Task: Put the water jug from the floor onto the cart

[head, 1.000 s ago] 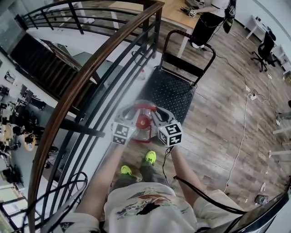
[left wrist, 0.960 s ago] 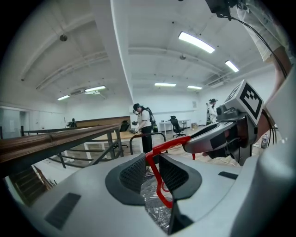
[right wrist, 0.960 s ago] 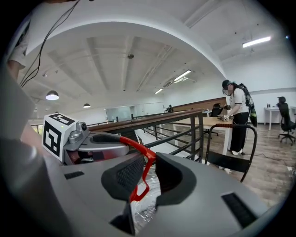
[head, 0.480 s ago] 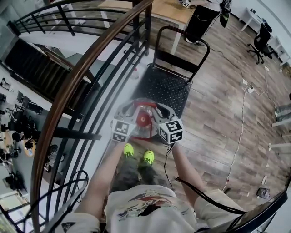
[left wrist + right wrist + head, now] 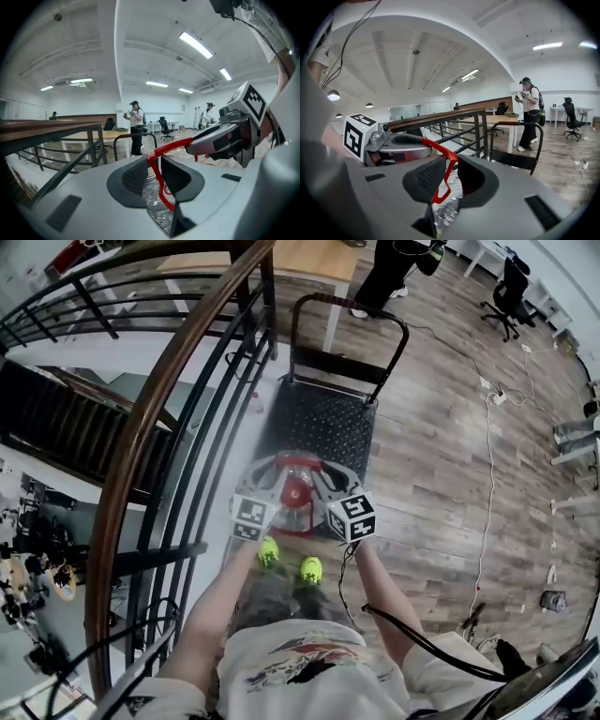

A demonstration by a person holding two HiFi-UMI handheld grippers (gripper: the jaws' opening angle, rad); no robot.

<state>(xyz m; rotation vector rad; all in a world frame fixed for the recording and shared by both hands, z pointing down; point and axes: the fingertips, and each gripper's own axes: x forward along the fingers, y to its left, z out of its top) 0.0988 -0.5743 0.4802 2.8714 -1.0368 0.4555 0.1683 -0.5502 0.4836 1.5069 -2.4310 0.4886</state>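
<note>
The clear water jug (image 5: 298, 495) with its red cap and red carry handle (image 5: 161, 186) hangs in the air just before the near end of the black cart deck (image 5: 323, 427). My left gripper (image 5: 274, 476) is shut on the handle's left side. My right gripper (image 5: 324, 478) is shut on the right side. In the left gripper view the red strap runs between the pads of the left gripper (image 5: 153, 161). In the right gripper view it passes between the pads of the right gripper (image 5: 449, 166). The cart's push handle (image 5: 347, 306) stands at the far end.
A dark railing with a brown wooden rail (image 5: 159, 418) runs along the left, with a stairwell beyond it. A person (image 5: 384, 273) stands past the cart by a wooden desk (image 5: 300, 254). Cables (image 5: 487, 474) trail over the wood floor on the right. An office chair (image 5: 506, 282) is far right.
The person has walked forward with the jug held in both grippers. The cart has come closer and now lies just beyond the jug. Both grips are unchanged.
</note>
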